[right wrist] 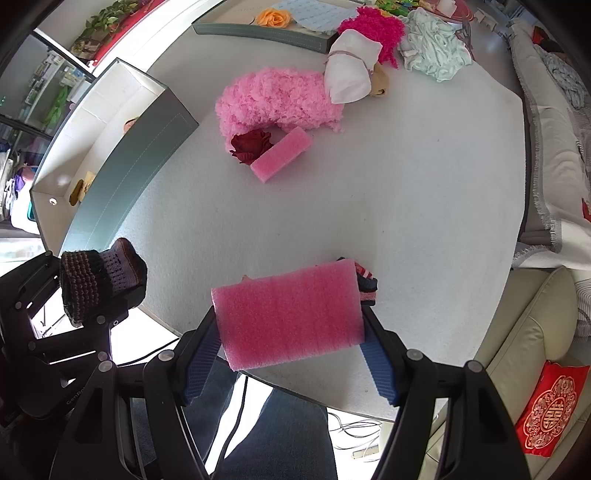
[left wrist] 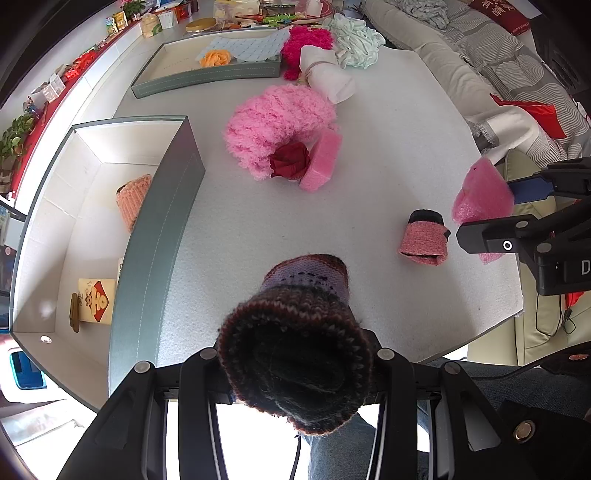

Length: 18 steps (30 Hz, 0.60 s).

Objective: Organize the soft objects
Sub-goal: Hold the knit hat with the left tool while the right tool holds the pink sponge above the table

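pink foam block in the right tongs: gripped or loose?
Gripped. The right tongs have a pad against each end of the pink foam block, holding it off the table.

A white, finely textured tabletop (left wrist: 388,122) fills the centre of both views under even daylight. At the right edge stands a beige sofa draped in grey-and-white striped fabric (left wrist: 517,70), with a cream leather cushion (right wrist: 532,332) at lower right bearing a red embroidered pillow (right wrist: 550,406). Along the upper left runs a red-covered ledge (left wrist: 79,66) holding green leafy potted plants (right wrist: 110,14) and small packaged goods. Loose cables (right wrist: 354,428) lie on the pale floor below the table's edge.
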{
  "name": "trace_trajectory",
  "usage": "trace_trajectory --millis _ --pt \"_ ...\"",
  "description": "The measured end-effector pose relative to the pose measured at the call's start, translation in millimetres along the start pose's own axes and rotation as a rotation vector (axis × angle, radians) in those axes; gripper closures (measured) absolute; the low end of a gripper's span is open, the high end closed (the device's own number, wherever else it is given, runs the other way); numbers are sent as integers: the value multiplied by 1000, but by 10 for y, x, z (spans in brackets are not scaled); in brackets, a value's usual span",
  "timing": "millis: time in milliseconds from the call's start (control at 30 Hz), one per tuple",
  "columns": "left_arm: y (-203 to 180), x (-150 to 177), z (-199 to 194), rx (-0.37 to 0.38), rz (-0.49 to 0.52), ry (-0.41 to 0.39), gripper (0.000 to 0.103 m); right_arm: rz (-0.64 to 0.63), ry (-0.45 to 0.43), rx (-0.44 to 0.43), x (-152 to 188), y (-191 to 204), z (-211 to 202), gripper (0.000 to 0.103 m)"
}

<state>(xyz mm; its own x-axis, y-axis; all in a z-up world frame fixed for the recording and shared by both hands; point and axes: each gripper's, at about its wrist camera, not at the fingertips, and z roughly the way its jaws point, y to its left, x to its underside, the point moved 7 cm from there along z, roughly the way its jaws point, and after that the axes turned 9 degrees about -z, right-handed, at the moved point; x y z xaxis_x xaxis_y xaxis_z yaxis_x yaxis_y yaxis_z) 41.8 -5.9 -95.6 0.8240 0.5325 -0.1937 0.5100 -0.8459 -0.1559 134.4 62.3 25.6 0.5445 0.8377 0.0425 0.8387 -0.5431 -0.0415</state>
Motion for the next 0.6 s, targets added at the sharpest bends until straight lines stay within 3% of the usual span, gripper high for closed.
trace_trajectory --millis 600 --pt "-7 55 26 -2 3 5 59 4 12 -4 40 6 41 28"
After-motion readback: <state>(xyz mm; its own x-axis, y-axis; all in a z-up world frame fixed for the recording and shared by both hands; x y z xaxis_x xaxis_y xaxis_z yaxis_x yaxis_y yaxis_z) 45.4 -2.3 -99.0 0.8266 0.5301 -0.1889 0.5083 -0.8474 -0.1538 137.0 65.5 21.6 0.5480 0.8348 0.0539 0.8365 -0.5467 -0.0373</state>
